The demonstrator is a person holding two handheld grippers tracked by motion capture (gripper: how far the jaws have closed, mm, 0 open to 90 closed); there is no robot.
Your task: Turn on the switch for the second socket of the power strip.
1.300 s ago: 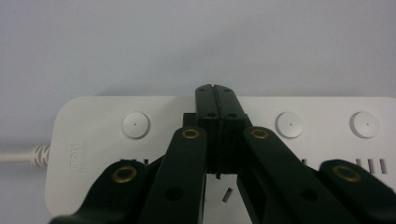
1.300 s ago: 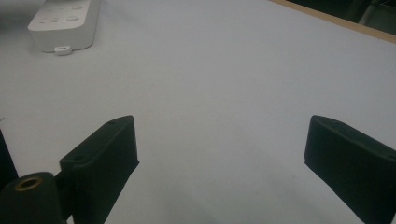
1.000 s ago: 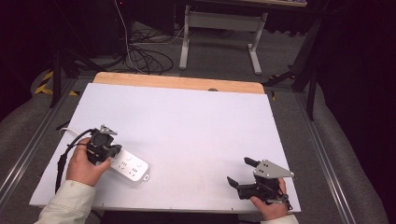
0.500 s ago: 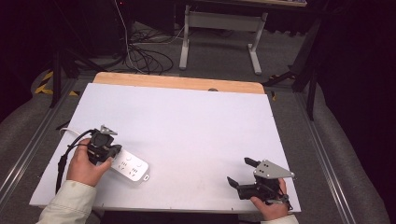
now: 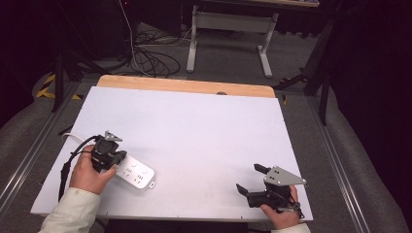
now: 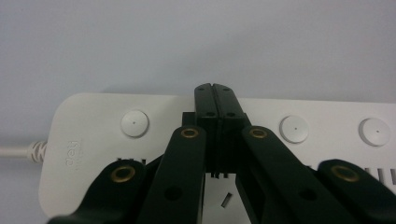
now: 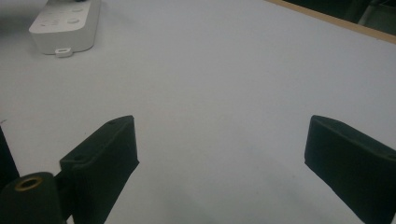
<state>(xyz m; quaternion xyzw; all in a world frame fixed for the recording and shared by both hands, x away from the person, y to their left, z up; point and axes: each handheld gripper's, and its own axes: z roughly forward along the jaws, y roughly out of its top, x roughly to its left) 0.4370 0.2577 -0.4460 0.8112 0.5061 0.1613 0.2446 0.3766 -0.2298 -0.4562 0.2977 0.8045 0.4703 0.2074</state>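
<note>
Meanwhile nothing has shifted over the last second: the left gripper, jaws pressed together, stays on the power strip near the table's left front, while the right gripper waits wide open.

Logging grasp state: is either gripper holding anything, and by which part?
Nothing held. Left gripper is shut, tips over the power strip; right gripper is open above the table.

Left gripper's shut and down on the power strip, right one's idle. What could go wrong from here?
1. The left gripper has its shut tips over the power strip between round buttons; it may miss them.
2. The strip lies near the table's front edge; a push could slide it, since the open right gripper isn't bracing it.
</note>
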